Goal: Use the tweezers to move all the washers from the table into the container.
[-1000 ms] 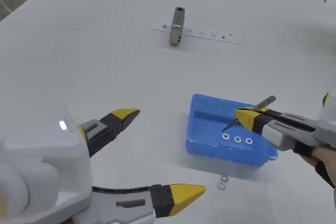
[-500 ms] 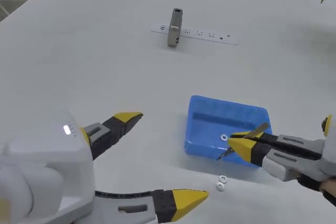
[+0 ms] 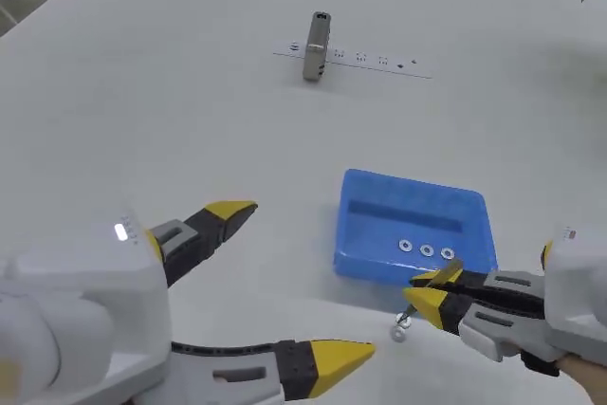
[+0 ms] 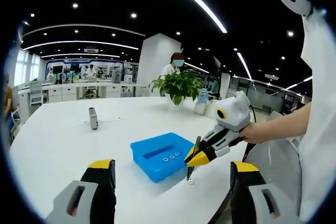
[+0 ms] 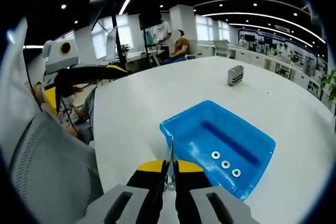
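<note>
Loose washers [image 3: 400, 327], two by the look of it, lay close together on the table just outside the near wall of the blue container [image 3: 379, 211]. Three washers [image 3: 427, 251] sat in a row on the container floor. The tweezers [image 3: 410, 310] pointed down at the loose pair, tip right at them. Contact or pinch was too small to tell. The right gripper [image 3: 427, 288] was clamped on the tweezers, jaws pressed together around the shank, clearest in the right gripper view. The left gripper [image 3: 308, 277] hung idle well left of the container, jaws spread wide, nothing between them.

Step judged: pick-up of the next washer, three in, two left, so past halfway. The next move probably calls for settling the tip on one washer without nudging its neighbour. After that come a squeeze, a lift over the near wall, and a release inside. Risk: thin flat washers on a smooth top could slip or flick away.

Surface: a plain white table [image 3: 171, 92], with a white power strip [image 3: 379, 61] and a grey block [image 3: 321, 45] standing on it at the far side. Room: big open office, dark ceiling with strip lights, potted plant [image 4: 178, 85], more desks, people far back, a mesh chair [image 5: 47, 177] beside the bench.
</note>
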Tool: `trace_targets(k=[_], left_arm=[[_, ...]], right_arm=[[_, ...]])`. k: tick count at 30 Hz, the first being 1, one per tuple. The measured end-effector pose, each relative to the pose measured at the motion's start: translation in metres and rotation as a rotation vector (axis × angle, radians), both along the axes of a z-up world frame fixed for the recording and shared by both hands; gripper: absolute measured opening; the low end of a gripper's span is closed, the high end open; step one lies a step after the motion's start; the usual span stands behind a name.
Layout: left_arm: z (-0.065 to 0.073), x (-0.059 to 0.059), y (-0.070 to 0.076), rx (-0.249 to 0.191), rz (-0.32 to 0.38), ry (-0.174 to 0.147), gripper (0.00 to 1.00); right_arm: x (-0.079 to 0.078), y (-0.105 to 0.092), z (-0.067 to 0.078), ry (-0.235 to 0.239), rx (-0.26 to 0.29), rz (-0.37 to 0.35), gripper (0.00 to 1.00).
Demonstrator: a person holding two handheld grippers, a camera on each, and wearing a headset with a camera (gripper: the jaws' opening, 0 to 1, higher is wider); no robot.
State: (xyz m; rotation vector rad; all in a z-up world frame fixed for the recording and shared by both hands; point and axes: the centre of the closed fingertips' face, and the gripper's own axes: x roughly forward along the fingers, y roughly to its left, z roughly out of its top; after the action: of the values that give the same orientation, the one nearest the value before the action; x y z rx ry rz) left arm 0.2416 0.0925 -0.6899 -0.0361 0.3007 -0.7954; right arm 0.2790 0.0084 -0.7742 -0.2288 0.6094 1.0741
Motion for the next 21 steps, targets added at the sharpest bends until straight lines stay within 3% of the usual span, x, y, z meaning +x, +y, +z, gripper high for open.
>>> trace_targets(k=[6, 21], left_arm=[[-0.0017, -0.0007, 0.0005, 0.007, -0.001, 0.001, 0.92], [-0.0019, -0.0006, -0.0008, 0.003, -0.002, 0.001, 0.92]], right_arm=[[-0.0045, 0.0005, 0.0002, -0.023, -0.021, 0.007, 0.03], [-0.0086, -0.0038, -0.0012, -0.02, -0.01, -0.079, 0.03]])
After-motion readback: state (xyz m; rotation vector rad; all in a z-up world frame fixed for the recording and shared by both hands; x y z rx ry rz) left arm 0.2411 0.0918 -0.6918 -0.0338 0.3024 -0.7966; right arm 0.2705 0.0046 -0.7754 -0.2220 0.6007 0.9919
